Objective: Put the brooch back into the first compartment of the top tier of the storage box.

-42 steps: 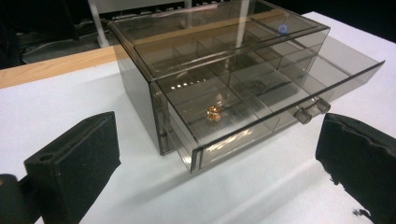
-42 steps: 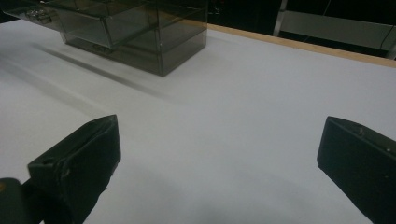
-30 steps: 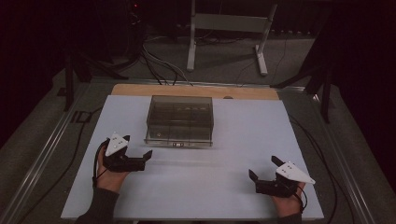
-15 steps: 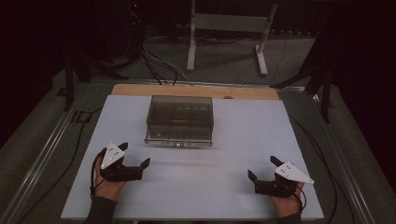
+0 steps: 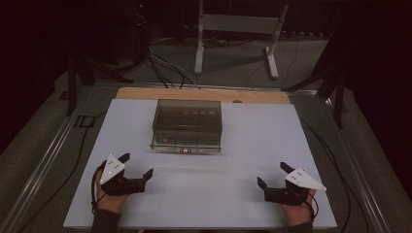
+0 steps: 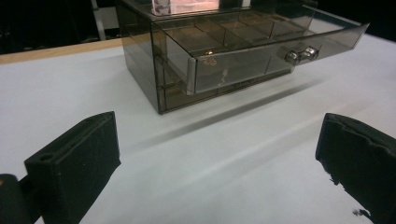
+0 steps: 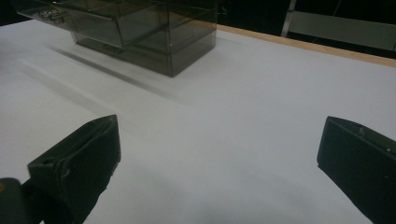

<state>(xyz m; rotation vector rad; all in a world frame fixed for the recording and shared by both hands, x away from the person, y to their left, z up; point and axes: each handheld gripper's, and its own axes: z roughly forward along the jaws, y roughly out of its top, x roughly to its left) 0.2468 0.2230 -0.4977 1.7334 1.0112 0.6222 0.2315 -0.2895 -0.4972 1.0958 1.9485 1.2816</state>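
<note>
While both hands rest low on the white table top (image 5: 252, 145), the left gripper (image 5: 137, 165) keeps its two black fingers (image 6: 74, 163) spread wide with nothing between them, and the right gripper (image 5: 274, 175) holds its own fingers (image 7: 79, 158) just as far apart, likewise empty. Ahead of the left gripper's fingertips, and off toward the right-hand one, stands a smoky transparent drawer box (image 5: 187, 124), apart from both fingers with bare table surface in the gap. Its upper drawer (image 6: 261, 60) is pulled partly out toward the left gripper, so the drawer front overhangs the table and throws a dark band of shadow beneath it; a small metal knob (image 6: 301, 54) sticks out from that front, beyond the tip of the right-hand finger in the left gripper view. Through the clear walls, dividers split the drawer into several compartments, and what lies in them is too dim to tell. From the right gripper, the same box (image 7: 140, 35) sits far ahead of the left-hand finger, well apart, with its open drawer pointing away to that side. Each gripper carries a grey three-cornered plate (image 5: 112, 167) on top, and a hand (image 5: 109, 199) grips each from behind. Beyond the box, past all four fingertips, a wooden strip (image 5: 204, 94) edges the table's far side.
</note>
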